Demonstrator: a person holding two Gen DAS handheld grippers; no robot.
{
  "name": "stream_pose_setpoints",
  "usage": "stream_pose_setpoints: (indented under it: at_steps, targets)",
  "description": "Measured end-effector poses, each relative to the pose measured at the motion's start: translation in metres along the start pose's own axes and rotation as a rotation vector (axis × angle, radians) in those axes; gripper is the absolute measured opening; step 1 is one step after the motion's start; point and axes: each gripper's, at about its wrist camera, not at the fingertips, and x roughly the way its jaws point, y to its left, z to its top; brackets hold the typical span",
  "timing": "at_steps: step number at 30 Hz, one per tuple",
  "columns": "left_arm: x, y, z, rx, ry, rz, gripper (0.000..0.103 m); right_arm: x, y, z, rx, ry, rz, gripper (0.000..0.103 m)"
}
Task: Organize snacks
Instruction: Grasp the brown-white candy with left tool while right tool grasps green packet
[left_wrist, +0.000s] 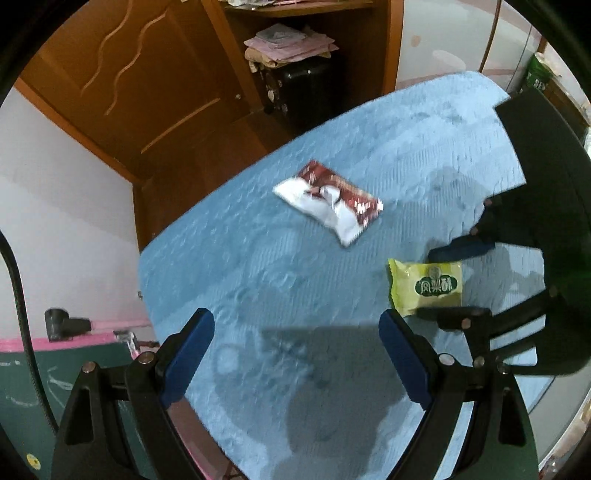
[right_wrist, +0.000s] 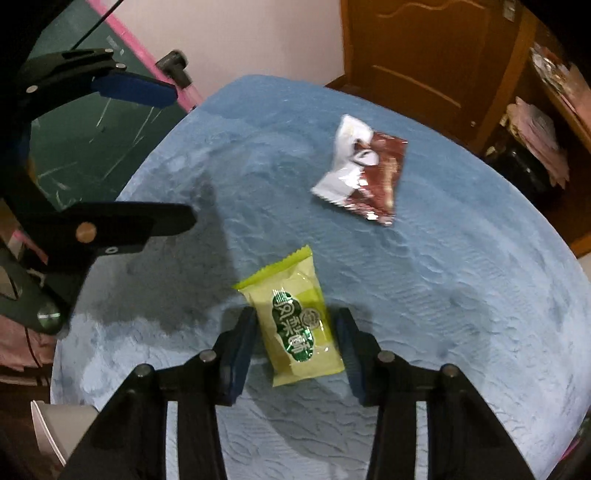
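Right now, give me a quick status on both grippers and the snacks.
Left gripper open, empty. Right gripper straddling green packet, pads not touching. Red-and-white packet lies apart. Nothing in the way.

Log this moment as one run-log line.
stage: reaching | right gripper: open, straddling green snack packet | left gripper: open, empty | red-white packet: untouched on blue cloth

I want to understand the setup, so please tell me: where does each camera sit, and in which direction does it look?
Left wrist: on the left gripper, looking steeply down at the fluffy blue cover; its own open blue-padded fingers show, empty.
Right wrist: on the right gripper, looking down; its fingers flank the yellow-green snack packet, gaps visible on both sides.
Shared: that packet, the crumpled red-and-white wrapper, the cover, and each sees the other gripper.
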Motion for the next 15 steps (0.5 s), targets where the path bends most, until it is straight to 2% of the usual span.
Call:
stream_pose_setpoints:
  at_steps: [9,15]
  targets:
    - [0.023,-0.007,0.049,-0.079,-0.014,-0.027,0.090,-0.024,-0.078,-0.009,0.283,-0.083,-0.165,0.043]
    - [0.058,-0.003,0.076,-0.259,0.041,-0.030,0.090,-0.036,-0.111,-0.016,0.425,-0.123,-0.247,0.043]
